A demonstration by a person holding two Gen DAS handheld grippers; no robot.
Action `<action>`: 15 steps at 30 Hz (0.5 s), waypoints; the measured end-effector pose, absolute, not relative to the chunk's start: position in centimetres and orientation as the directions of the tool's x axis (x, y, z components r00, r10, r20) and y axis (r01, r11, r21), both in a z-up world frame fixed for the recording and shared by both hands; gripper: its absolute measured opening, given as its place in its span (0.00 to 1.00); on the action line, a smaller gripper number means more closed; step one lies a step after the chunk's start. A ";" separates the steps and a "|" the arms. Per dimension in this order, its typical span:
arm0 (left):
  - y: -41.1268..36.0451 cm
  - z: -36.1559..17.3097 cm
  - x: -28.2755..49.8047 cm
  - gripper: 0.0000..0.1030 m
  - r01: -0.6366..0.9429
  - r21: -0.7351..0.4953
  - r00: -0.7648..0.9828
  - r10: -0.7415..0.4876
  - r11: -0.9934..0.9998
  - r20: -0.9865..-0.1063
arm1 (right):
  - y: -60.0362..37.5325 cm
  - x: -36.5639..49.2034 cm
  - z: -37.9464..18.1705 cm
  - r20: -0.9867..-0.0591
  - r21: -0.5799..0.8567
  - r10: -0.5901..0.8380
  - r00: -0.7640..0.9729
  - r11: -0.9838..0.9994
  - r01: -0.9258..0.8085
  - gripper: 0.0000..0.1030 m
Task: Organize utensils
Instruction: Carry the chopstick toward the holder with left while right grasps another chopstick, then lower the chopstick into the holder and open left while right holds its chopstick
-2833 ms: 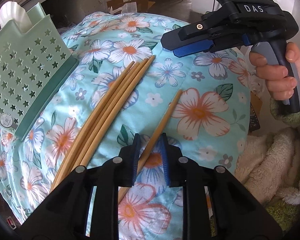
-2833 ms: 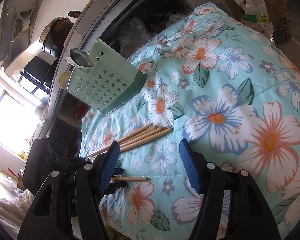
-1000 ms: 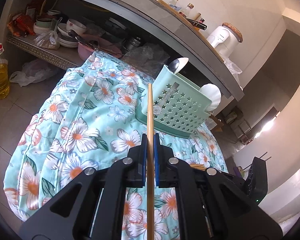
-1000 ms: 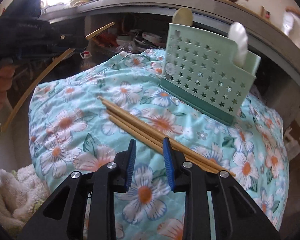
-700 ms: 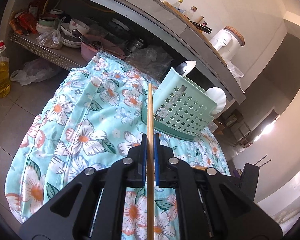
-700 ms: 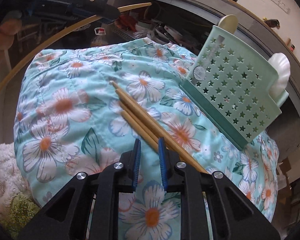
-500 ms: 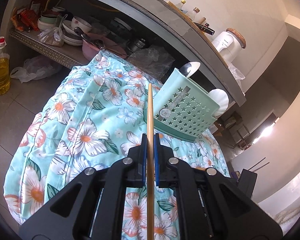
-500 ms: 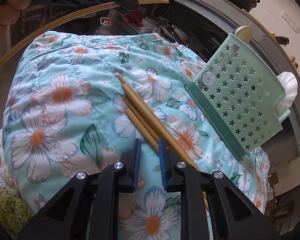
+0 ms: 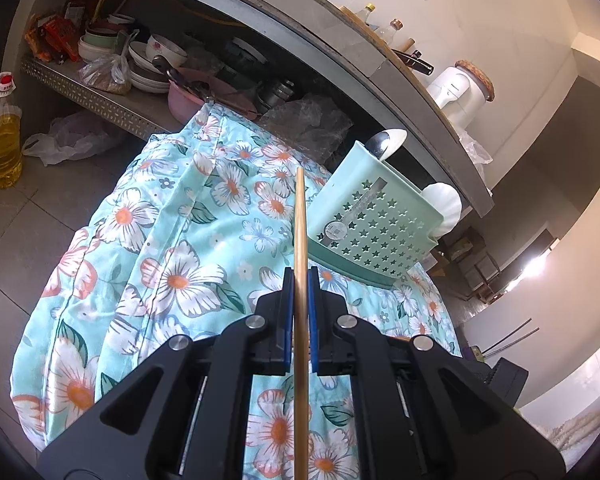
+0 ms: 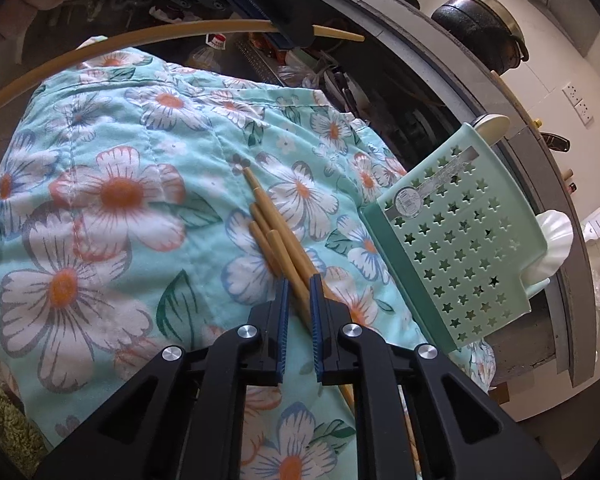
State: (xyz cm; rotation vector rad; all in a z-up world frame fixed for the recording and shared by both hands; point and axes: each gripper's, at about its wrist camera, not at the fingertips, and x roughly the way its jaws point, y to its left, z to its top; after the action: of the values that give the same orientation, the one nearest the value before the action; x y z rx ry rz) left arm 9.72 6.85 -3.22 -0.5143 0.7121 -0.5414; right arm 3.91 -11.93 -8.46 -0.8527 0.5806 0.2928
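Floral cloth (image 10: 112, 208) covers the surface. Left gripper (image 9: 300, 292) pinches one chopstick (image 9: 300, 240). Right gripper (image 10: 299, 300), fingers nearly together, straddles the chopstick bundle (image 10: 276, 244) beside the green basket (image 10: 460, 240).

Single long bamboo chopstick (image 9: 300, 240), raised off the cloth. Four matching bamboo chopsticks (image 10: 278, 246), bundled flat beside the tilted mint-green star-perforated plastic holder (image 10: 460, 256).

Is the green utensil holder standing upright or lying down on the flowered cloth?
Lying down. The green utensil holder rests on its side on the flowered cloth, its star-holed wall facing up and a spoon sticking out sideways.
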 end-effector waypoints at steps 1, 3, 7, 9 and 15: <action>6.8 -3.2 9.7 0.05 0.284 -0.604 0.635 -0.618 0.745 -0.463 | -12.2 3.8 -7.8 -0.581 -0.612 0.020 0.814 0.649 -0.453 0.09; 6.8 -3.1 9.8 0.05 0.287 -0.607 0.636 -0.621 0.741 -0.457 | -12.8 3.5 -6.5 -0.569 -0.577 0.030 0.822 0.698 -0.424 0.09; 6.7 -2.7 9.8 0.05 0.300 -0.630 0.649 -0.637 0.716 -0.416 | -15.5 3.8 -2.9 -0.557 -0.416 0.080 0.826 0.835 -0.361 0.09; 6.8 -2.3 9.7 0.05 0.312 -0.656 0.663 -0.653 0.687 -0.368 | -17.3 4.2 -1.2 -0.549 -0.309 0.107 0.829 0.895 -0.321 0.08; 6.5 -0.5 9.3 0.05 0.364 -0.697 0.693 -0.679 0.618 -0.241 | -23.7 5.1 2.0 -0.524 0.054 0.209 0.826 0.976 -0.212 0.06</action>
State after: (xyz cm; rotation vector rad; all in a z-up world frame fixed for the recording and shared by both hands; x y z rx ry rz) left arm 9.31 6.53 -0.49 -0.6619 0.5230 -0.6323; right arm 5.06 -23.75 2.02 -0.0068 0.5557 0.2236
